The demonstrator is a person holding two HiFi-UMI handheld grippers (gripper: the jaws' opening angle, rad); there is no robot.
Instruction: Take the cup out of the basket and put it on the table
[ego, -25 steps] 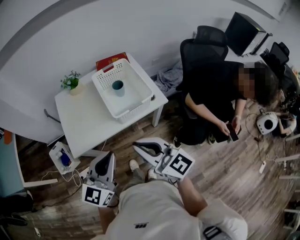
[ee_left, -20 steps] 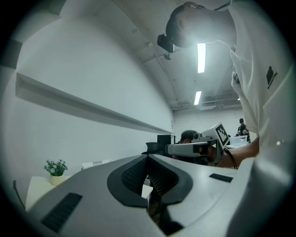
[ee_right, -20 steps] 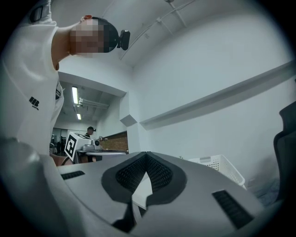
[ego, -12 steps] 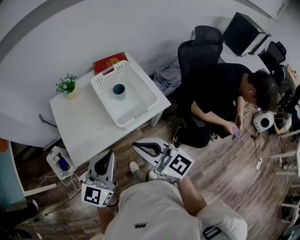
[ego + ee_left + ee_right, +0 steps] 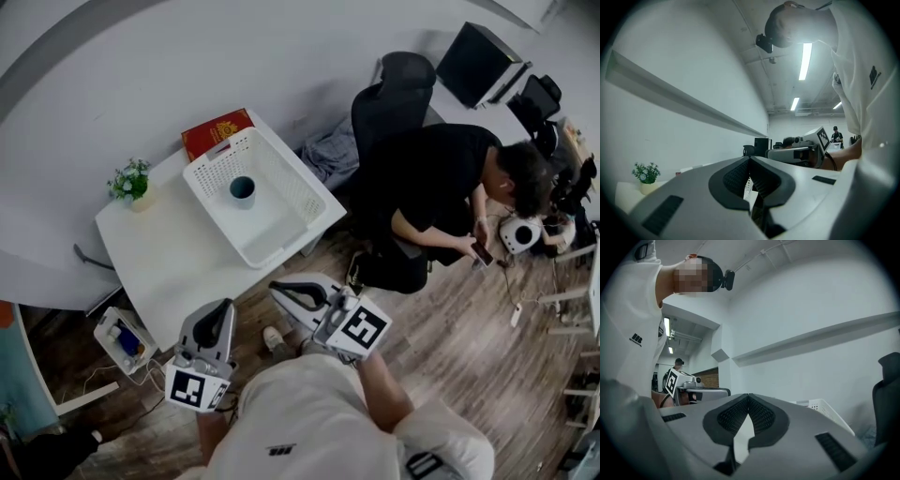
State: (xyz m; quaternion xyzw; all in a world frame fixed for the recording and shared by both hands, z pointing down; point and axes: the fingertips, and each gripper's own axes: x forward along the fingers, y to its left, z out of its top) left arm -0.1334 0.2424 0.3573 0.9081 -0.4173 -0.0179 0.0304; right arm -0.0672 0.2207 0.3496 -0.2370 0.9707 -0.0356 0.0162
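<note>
A dark teal cup (image 5: 242, 190) stands upright inside the white plastic basket (image 5: 298, 194) on the small white table (image 5: 178, 267). Both grippers are held in front of the person, short of the table's near edge. My left gripper (image 5: 221, 313) points toward the table with its jaws together and nothing between them. My right gripper (image 5: 281, 291) lies to its right, jaws shut and empty as well. In the right gripper view the basket's (image 5: 824, 408) rim shows at the right; the left gripper view catches only the plant (image 5: 645, 173) and the wall.
A small potted plant (image 5: 130, 182) stands at the table's far left corner and a red box (image 5: 214, 131) lies behind the basket. A seated person in black (image 5: 441, 192) on an office chair is right of the table. A box of bottles (image 5: 119, 337) sits on the wooden floor.
The head view has shifted slightly, so the table and basket sit a little lower and nearer the grippers. Both grippers stay shut and keep their places. The seated person has leaned over.
</note>
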